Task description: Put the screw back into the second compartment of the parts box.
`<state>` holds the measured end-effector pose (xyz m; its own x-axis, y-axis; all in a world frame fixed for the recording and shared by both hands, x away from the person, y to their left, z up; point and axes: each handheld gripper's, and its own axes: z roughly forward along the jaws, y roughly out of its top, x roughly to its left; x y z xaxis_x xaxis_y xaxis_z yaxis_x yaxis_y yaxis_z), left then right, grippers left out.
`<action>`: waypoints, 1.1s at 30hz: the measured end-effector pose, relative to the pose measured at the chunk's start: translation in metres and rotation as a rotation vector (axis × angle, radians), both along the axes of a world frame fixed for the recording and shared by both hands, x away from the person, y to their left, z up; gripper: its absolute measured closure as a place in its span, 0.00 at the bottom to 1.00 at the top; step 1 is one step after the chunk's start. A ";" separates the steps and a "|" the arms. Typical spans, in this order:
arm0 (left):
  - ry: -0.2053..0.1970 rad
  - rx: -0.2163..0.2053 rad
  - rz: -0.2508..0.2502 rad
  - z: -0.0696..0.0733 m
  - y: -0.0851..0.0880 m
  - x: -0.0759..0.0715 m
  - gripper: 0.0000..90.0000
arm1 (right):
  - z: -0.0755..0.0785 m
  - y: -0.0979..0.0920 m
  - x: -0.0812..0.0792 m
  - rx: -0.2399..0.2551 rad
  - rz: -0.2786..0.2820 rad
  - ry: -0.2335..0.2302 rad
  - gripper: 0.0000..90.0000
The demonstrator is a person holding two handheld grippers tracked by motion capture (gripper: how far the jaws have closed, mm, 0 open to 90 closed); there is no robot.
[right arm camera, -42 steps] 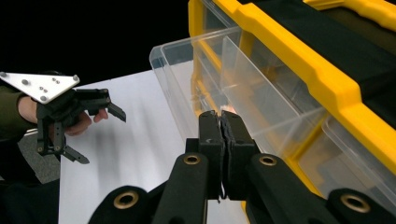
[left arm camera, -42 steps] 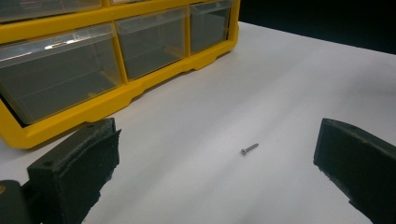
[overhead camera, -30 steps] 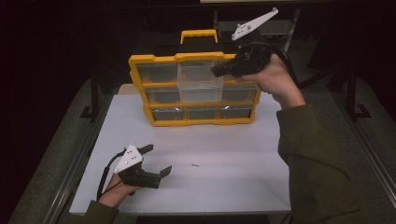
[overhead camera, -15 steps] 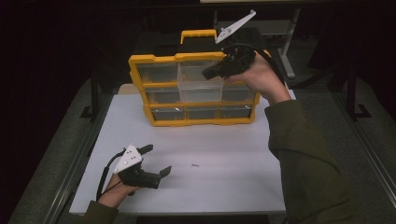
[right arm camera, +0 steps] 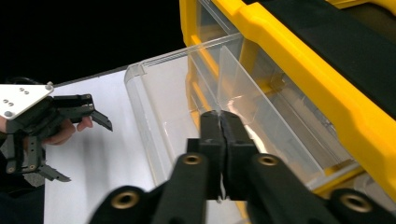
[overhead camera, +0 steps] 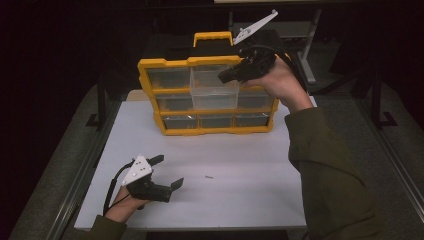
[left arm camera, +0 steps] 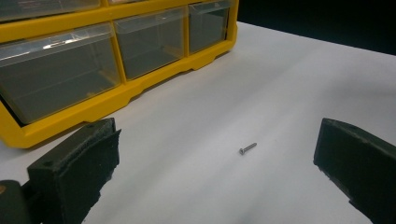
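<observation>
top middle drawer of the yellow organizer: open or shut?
Open. The clear drawer juts forward from the yellow organizer, past its neighbours; the right gripper hovers above it, fingers together.

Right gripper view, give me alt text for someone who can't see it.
The right gripper, jaws shut, hangs over a clear drawer pulled out of a yellow organizer. The left gripper rests open on the white table.
</observation>
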<state>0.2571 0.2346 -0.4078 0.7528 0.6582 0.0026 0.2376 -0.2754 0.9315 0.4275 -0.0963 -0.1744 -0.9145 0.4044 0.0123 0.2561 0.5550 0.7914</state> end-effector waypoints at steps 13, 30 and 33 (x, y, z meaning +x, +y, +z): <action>0.012 -0.007 0.002 0.000 -0.002 -0.001 0.00 | 0.010 -0.034 -0.013 0.055 -0.046 -0.017 0.99; 0.000 -0.015 0.002 -0.001 -0.002 0.000 0.00 | -0.020 -0.056 -0.020 0.050 -0.076 0.004 0.99; 0.005 -0.016 0.004 -0.001 -0.002 0.000 0.00 | -0.026 -0.056 -0.022 0.048 -0.077 0.004 0.99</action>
